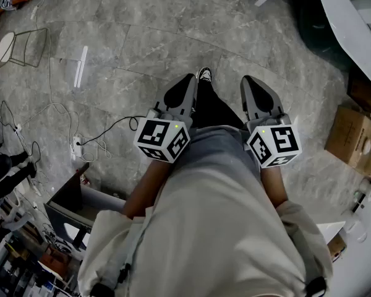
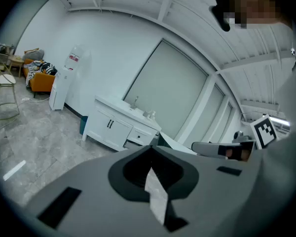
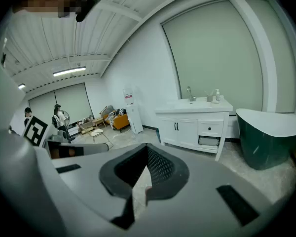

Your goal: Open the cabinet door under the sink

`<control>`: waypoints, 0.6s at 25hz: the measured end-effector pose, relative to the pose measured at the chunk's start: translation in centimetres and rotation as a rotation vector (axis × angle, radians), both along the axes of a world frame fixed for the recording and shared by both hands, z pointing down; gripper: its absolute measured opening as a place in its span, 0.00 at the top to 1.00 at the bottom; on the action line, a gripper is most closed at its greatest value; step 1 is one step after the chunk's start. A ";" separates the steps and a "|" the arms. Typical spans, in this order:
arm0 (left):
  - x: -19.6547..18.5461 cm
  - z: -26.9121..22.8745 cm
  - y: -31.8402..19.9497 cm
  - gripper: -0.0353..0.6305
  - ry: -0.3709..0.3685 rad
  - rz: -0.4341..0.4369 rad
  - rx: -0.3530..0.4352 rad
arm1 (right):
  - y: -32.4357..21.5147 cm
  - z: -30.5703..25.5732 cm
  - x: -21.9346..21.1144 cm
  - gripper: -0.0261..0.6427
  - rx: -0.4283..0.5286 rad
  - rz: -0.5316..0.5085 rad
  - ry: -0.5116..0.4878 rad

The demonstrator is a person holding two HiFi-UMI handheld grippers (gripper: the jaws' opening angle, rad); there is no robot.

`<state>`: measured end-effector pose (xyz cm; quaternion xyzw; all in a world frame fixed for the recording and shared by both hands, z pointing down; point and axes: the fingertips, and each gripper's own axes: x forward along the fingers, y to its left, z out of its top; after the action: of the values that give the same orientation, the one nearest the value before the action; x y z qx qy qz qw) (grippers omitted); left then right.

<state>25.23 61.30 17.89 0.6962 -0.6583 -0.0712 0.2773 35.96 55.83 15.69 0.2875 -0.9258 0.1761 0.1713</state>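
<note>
Plainly, left gripper, right gripper — fingers together; cabinet distant

The grey two-fingered left gripper and the matching grey right gripper are held low in front of the person's waist, side by side but not touching, both pointing away to the far side. Each gripper's own view shows its fingers closed tip to tip, with nothing between them. Bare forearms run back from the black-and-white marker cubes into loose cream sleeves.
</note>
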 end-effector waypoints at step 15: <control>-5.9 -2.3 -7.9 0.94 -0.082 -0.050 -0.003 | -8.8 -1.4 -3.2 0.94 -0.032 0.051 -0.063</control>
<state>19.34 53.42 15.56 0.6815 -0.6863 -0.0486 0.2493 32.75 46.99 14.26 0.3025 -0.9201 0.2041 0.1421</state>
